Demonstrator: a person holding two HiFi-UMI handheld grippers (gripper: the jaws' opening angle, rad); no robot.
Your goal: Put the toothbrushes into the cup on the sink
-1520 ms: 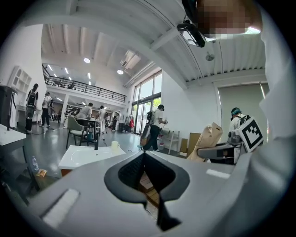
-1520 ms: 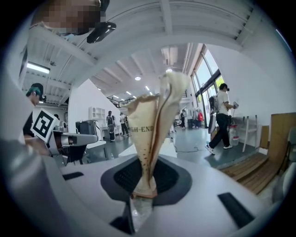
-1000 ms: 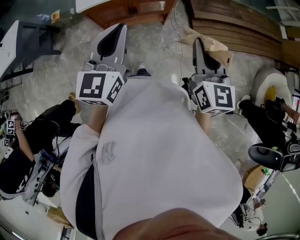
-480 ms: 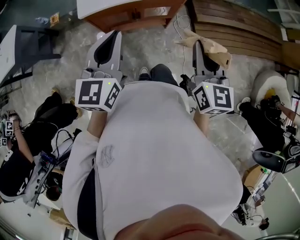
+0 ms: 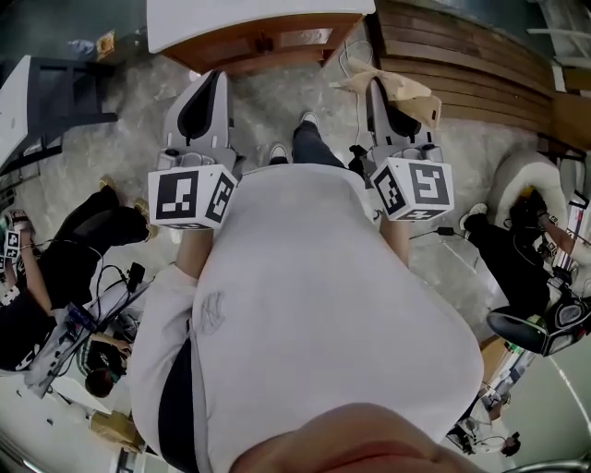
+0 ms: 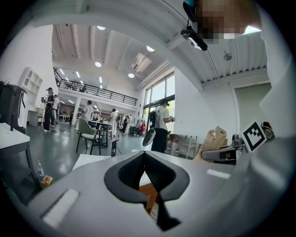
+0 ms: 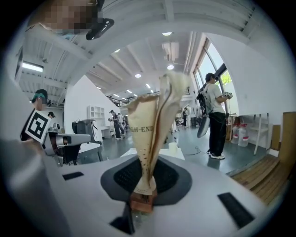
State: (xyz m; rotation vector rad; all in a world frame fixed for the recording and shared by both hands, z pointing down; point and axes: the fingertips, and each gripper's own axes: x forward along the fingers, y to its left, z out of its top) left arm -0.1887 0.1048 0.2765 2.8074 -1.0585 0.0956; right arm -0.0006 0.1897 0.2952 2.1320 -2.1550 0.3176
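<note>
My right gripper (image 5: 378, 88) is shut on a crumpled tan paper packet (image 5: 416, 96) with printed lettering; in the right gripper view the packet (image 7: 155, 120) stands up from between the dark pads of that gripper (image 7: 145, 178). The left gripper (image 5: 212, 83) is shut with nothing in it, and its pads meet in the left gripper view (image 6: 144, 156). Both are held out in front of the person's white shirt (image 5: 305, 305), above the floor. No cup, sink or bare toothbrush shows in any view.
A white-topped wooden cabinet (image 5: 259, 28) stands just ahead. Wooden planks (image 5: 462, 55) lie at the upper right. People sit on the stone floor at the left (image 5: 55, 268) and right (image 5: 517, 249) among cables. A person (image 7: 215, 115) stands by the windows.
The person has stepped forward: the white-topped cabinet has come nearer and both grippers sit slightly higher in the view. The right gripper still holds the tan packet.
</note>
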